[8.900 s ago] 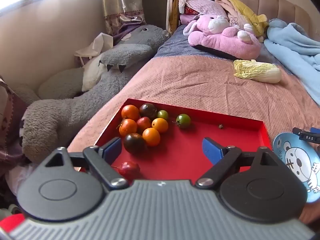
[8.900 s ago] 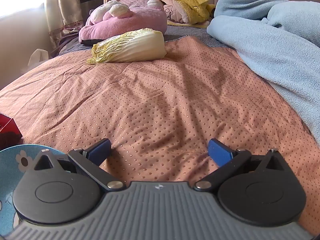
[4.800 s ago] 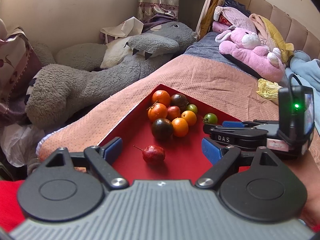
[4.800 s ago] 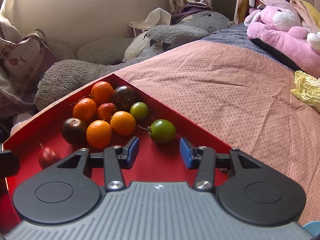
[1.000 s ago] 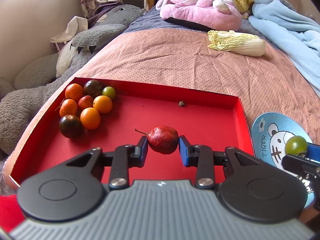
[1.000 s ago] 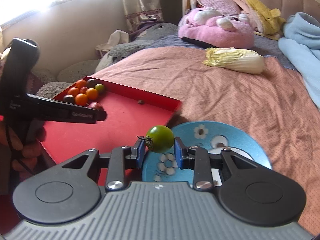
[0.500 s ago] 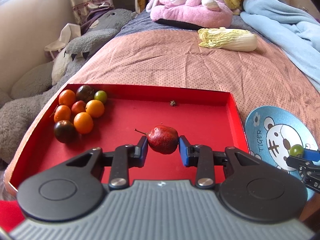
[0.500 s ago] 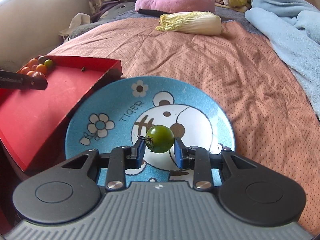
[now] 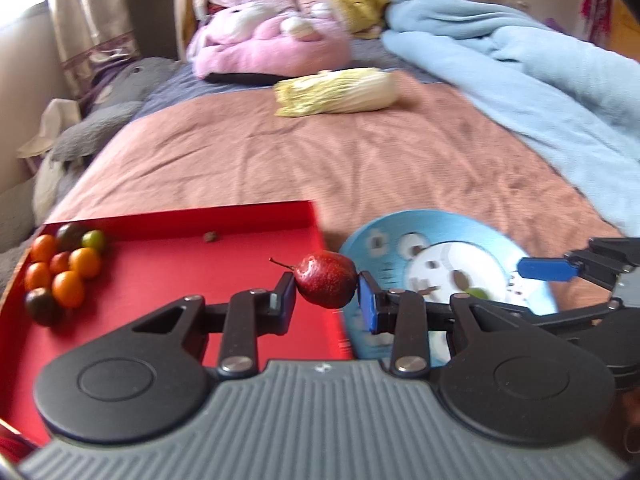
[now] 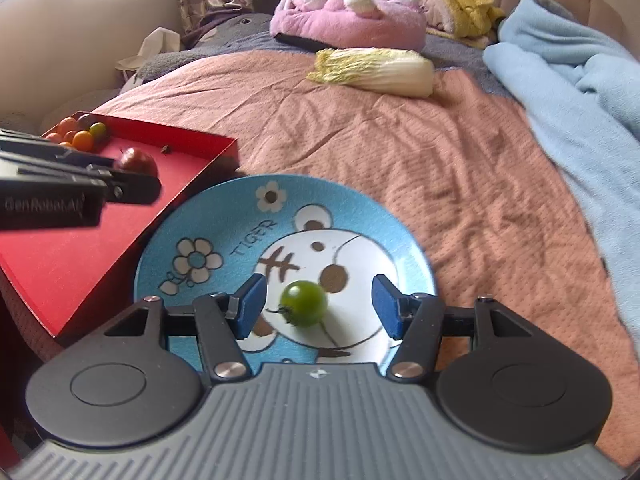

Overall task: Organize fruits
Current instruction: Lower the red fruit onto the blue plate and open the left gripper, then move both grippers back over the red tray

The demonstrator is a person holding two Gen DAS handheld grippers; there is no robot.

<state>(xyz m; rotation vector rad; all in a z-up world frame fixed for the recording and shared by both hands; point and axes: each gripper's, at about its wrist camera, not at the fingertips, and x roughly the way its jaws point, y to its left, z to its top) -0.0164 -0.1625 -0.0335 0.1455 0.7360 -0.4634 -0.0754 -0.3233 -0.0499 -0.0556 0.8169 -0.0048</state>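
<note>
The left gripper (image 9: 326, 294) pinches a dark red fruit (image 9: 326, 285) with a thin stalk between its two blue pads, and both pads press on its sides. In the left wrist view the fruit is held above the right edge of the red tray (image 9: 168, 280), just beside the blue plate (image 9: 400, 228). In the same view a group of small fruits (image 9: 60, 270), orange, red, dark and one green, lies in the far left corner of the tray, at about 9 o'clock from the held fruit. A small dark crumb (image 9: 210, 236) lies alone near the far wall of the tray.

The jaws of the right gripper (image 10: 319, 307) have just been opening and now stand apart. The green tomato (image 10: 303, 303) lies between them on the plate, on the white bear picture, and neither pad touches it. Its stalk points toward the camera. In the right wrist view the plate stands just beside the tray, at the tray's right side, on the pink bedspread (image 10: 400, 152).

At about 12 o'clock from the plate a napa cabbage (image 10: 374, 69) lies on the bed, well apart from it. Behind it is a pink plush toy (image 10: 348, 20), and at 2 o'clock a light blue blanket (image 10: 580, 92) is spread.
</note>
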